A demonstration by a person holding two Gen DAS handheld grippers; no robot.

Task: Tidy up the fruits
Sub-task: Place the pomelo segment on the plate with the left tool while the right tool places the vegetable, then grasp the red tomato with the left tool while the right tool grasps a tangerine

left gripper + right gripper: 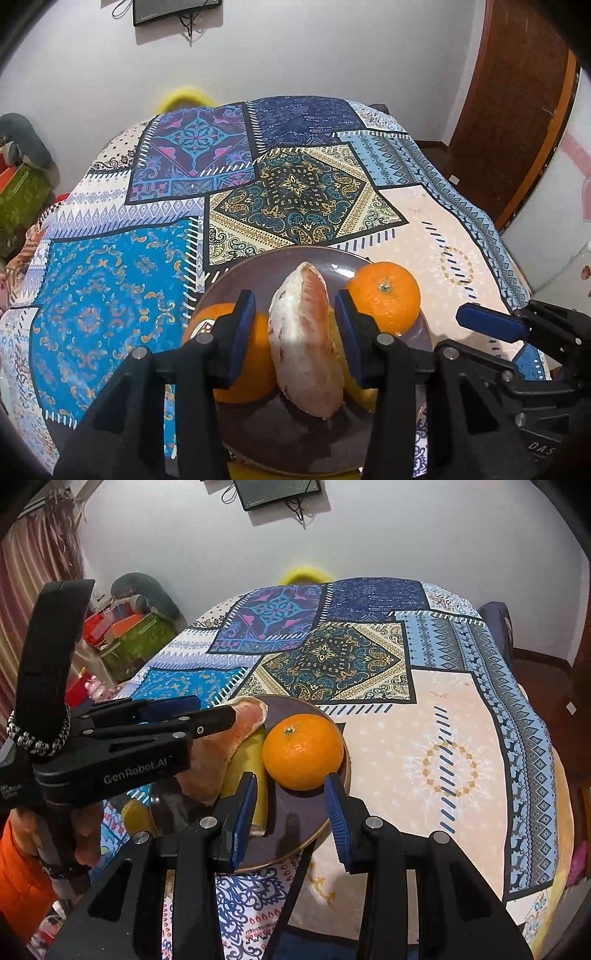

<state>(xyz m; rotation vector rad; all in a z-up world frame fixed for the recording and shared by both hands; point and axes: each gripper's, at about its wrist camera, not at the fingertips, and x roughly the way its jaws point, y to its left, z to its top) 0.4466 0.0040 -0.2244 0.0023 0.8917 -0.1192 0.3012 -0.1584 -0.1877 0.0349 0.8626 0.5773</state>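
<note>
Left claw [293, 300] clamped, right claw [291, 777] parted.

One brown plate [258, 269] carries two whole oranges [384, 295] [243, 354], one peeled pomelo wedge [303, 339] and one banana [251, 764]. Two grippers [291, 336] [288, 812] are in view.

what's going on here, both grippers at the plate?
A person holds a gripper in each hand over a dark plate of fruit on a patchwork tablecloth. The left gripper straddles a peeled pomelo wedge; whether its pads press is unclear. The right gripper is empty, just short of a mandarin. A banana and another mandarin also lie there.
</note>
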